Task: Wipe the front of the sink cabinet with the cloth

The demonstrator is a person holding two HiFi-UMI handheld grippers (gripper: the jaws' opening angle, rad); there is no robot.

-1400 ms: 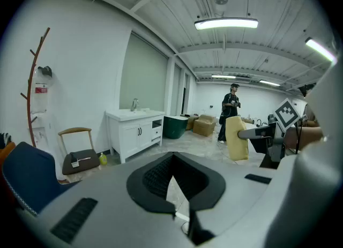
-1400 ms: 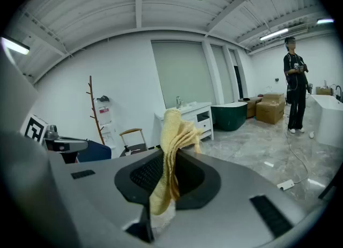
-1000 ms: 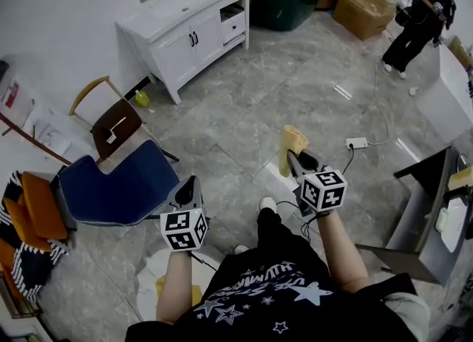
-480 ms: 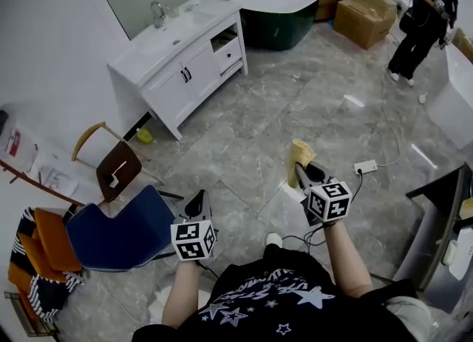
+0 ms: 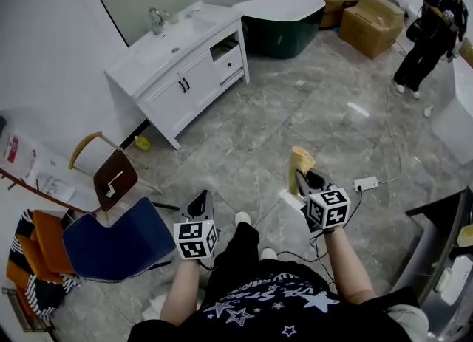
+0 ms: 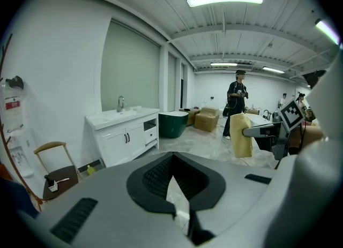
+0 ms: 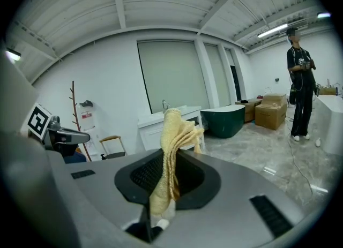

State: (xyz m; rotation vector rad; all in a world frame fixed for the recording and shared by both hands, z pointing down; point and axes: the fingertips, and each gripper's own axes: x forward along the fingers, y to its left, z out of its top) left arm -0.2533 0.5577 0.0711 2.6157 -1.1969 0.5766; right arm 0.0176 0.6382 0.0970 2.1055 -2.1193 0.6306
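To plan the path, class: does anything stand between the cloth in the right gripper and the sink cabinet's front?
Nothing visible does: only open floor lies between the cloth and the sink cabinet front.

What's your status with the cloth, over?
Right gripper shut on cloth. Left gripper shut, empty. Sink cabinet across the floor, not reached. Brown chair beside the path.

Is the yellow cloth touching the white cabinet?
No, the right gripper holds the yellow cloth, with open floor between it and the sink cabinet.
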